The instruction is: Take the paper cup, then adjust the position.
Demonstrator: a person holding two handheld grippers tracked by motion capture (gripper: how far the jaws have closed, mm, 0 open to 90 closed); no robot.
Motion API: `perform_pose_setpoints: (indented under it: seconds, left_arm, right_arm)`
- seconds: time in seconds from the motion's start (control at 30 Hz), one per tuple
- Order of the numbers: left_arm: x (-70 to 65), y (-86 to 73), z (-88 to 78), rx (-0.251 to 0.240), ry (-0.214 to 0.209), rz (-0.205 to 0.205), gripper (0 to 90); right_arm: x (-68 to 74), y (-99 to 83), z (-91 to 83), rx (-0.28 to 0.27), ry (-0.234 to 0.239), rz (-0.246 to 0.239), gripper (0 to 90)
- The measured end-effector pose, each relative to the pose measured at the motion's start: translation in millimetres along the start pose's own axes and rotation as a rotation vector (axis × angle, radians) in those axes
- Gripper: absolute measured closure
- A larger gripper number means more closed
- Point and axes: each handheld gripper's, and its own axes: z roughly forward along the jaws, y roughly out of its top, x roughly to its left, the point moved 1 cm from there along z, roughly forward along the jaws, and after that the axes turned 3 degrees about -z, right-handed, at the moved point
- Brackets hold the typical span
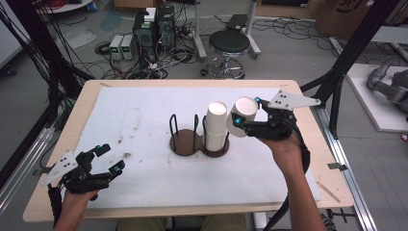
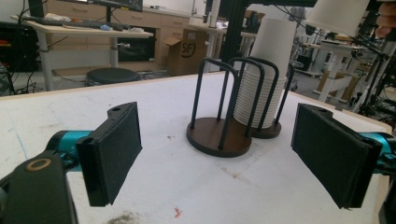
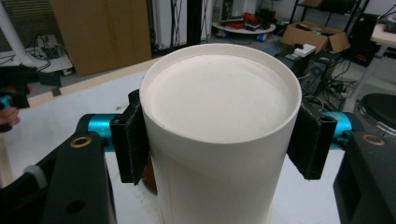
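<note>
- Cables, computer towers and a round black stool crowd the grey floor beyond the far edge of the table, with black frame posts rising at both far corners.
- White sheeting covers most of the wooden top, leaving a bare wood margin along every side; it carries dark smudges on its left half and a small red fleck close to the left gripper.
- Near the middle stands a dark two-well cup holder with black wire loops. Its left well is empty; its right well holds a stack of white paper cups, upside down, rising above the loops.
- Wide open sheeting lies to the left and toward the person from the holder; on the right there is less room, taken up by the right hand and its tool.
- The right gripper is raised just right of the stack's top, its pads pinching a single white cup across its sides. In the right gripper view the cup's closed base faces the camera and both pads press against its wall.
- The held cup sits beside the stack's top, tilted; whether the two touch cannot be told.
- The left gripper rests low near the table's front left corner, well apart from the holder, jaws spread wide and holding nothing. In the left gripper view the holder and stack show between its pads.
</note>
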Motion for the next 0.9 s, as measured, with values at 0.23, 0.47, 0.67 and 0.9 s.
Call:
perform_pose_setpoints:
  seconds: [0.23,0.47,0.67,0.9]
  left_arm:
    - [-6.1,-0.9,-0.3,-0.006,-0.031,0.001,15.8]
    - [-8.6,-0.6,3.3,-0.010,-0.053,-0.004,15.3]
    - [-12.7,-0.8,8.9,0.003,-0.088,0.004,15.3]
    - [-19.5,0.1,14.0,0.007,-0.160,0.004,15.3]
  right_arm:
    - [11.5,-25.4,-1.4,0.028,0.038,0.007,33.0]
    - [19.0,-43.2,2.5,0.037,0.051,-0.003,32.8]
    - [20.5,-52.2,6.8,0.035,0.069,0.014,32.6]
    - [28.1,-53.0,14.4,0.030,0.104,0.005,32.5]
